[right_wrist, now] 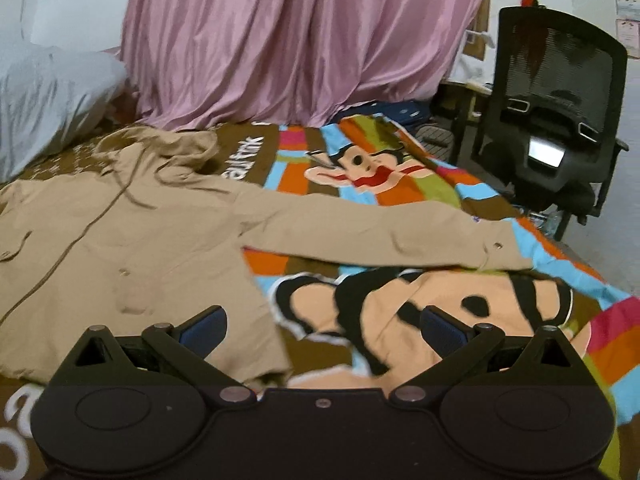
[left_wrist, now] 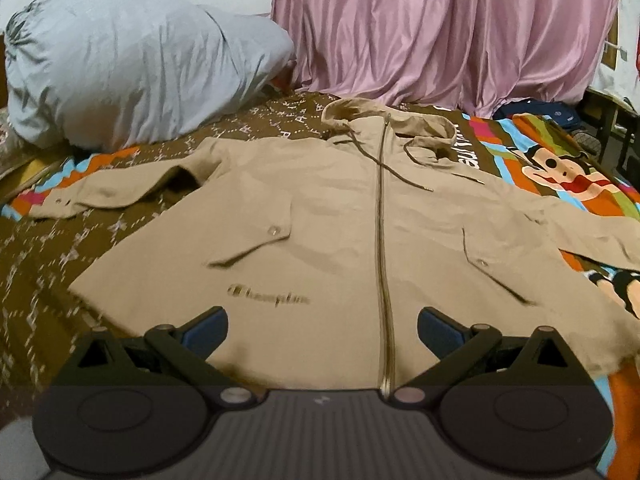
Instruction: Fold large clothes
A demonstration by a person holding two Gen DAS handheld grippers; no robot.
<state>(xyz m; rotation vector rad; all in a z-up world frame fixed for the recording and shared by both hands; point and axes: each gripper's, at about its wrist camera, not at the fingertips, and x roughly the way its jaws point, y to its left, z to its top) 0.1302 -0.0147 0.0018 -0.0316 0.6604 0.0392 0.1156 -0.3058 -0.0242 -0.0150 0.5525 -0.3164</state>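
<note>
**Tan jacket spread flat, both grippers released**

On the bed, over a brown blanket (right_wrist: 400, 196) with bright cartoon-monkey print, a tan zip-front hooded jacket (left_wrist: 320, 240) lies face up, hood toward the pink draped curtain (left_wrist: 440, 28). Its sleeves stretch outward; the right cuff (right_wrist: 504, 254) ends near the bed's right edge, just short of a black mesh office chair (right_wrist: 560, 92). A pale grey bundled duvet (left_wrist: 120, 68) sits beside the left sleeve. The left hand-held gripper (left_wrist: 322, 326) hovers above the hem with jaws spread, empty. The right hand-held gripper (right_wrist: 322, 326) hangs over the hem's corner, released, bare blanket ahead.
</note>
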